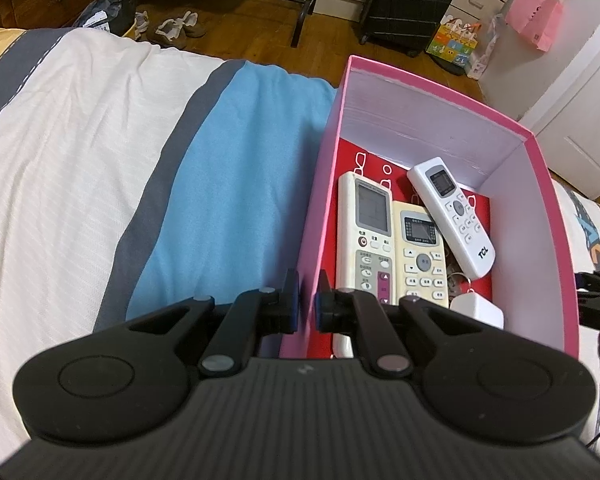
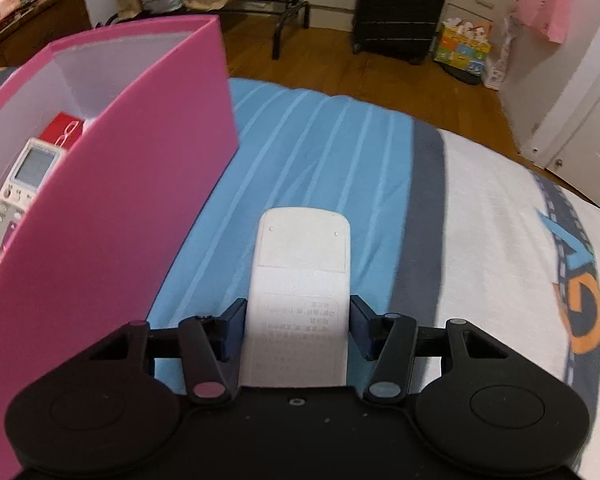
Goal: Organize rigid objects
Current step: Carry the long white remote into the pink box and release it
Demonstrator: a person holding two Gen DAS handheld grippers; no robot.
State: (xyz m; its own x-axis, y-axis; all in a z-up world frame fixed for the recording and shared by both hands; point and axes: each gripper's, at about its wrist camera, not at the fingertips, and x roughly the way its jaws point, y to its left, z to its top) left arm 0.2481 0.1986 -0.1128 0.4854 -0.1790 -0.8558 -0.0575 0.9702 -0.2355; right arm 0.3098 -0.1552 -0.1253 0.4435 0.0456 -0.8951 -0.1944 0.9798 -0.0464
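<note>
Left gripper [image 1: 308,300] clamped on the near wall of the pink box [image 1: 540,216] on the bed [image 1: 80,152], three remotes [image 1: 366,232] and a white charger [image 1: 478,312] inside, right gripper [image 2: 298,328] grasping a face-down white remote [image 2: 302,280] beside the box, over the blue stripe

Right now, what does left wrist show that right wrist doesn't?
Left wrist only: the left gripper pinching the box's near wall, the TCL remote, the yellowed remote and a white charger inside. Right wrist only: the right gripper around a face-down white remote over the blue sheet, jaws not visibly touching it. Both: the pink box, the large-screen remote, the black suitcase.
</note>
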